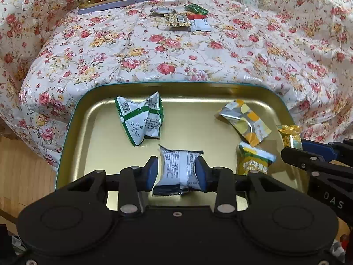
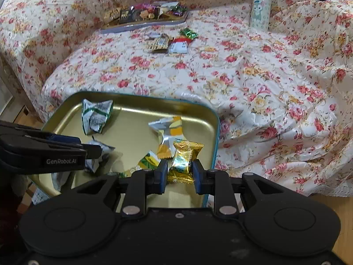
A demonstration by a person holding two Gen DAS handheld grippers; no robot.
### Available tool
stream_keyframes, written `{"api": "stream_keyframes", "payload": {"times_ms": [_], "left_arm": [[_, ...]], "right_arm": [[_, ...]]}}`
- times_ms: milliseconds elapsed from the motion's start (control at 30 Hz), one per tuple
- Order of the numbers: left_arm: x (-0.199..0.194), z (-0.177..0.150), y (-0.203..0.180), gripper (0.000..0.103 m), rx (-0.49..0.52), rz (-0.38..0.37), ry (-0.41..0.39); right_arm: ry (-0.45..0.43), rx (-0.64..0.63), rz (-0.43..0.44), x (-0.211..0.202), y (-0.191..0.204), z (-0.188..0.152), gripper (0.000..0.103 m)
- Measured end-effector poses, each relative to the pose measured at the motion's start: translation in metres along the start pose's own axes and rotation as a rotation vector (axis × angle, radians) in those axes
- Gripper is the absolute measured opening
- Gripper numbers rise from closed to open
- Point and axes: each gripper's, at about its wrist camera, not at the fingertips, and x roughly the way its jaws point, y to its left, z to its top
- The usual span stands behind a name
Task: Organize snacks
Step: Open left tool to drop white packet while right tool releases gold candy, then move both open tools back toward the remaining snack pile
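Observation:
A gold tin tray (image 1: pixel 97 132) with a teal rim sits at the near edge of the floral cloth; it also shows in the right wrist view (image 2: pixel 136 137). My left gripper (image 1: pixel 176 173) is shut on a white and black snack packet (image 1: pixel 176 170) over the tray. My right gripper (image 2: pixel 179 172) is shut on a gold foil snack packet (image 2: pixel 184 156) over the tray's right side. In the tray lie a green and white packet (image 1: pixel 141 119), a yellow and silver packet (image 1: pixel 245 121) and a yellow-green packet (image 1: pixel 253 161).
A second tin tray (image 2: pixel 141 25) full of snacks sits at the far side. Several loose snacks (image 2: pixel 169 42) lie on the floral cloth (image 2: pixel 242 77) before it. A pale bottle (image 2: pixel 260 6) stands at the back right. Wooden floor (image 1: pixel 22 172) lies to the left.

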Motion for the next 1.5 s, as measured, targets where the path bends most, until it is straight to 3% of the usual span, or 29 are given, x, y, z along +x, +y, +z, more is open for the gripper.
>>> {"api": "stream_keyframes", "payload": {"times_ms": [167,367,700,1033,1200,1333,1500], "left_arm": [[-0.001,-0.001,0.002,0.045,-0.015,-0.009,-0.012],[-0.013,-0.004,0.002,0.045,-0.004,0.016,-0.121],[-0.027,0.0,0.005,0.046,-0.009,0.009,-0.26],[-0.042,0.017,0.004,0.053,0.018,0.047,-0.418],[-0.047,0.03,0.005,0.056,-0.002,0.114,-0.529],[-0.041,0.047,0.009,0.059,0.009,0.118,-0.513],[-0.03,0.069,0.014,0.059,0.028,0.117,-0.479]], "right_arm": [[0.028,-0.019,0.008,0.007,0.002,-0.003,0.026],[0.049,-0.045,0.002,0.011,0.004,-0.006,0.026],[-0.016,-0.107,0.008,0.003,0.01,-0.001,0.027],[-0.163,-0.03,-0.003,-0.007,0.002,0.024,0.042],[-0.213,0.022,-0.004,-0.005,-0.005,0.045,0.054],[-0.263,0.031,0.0,-0.003,-0.006,0.061,0.061],[-0.317,0.038,0.015,0.001,-0.006,0.082,0.062]]}}
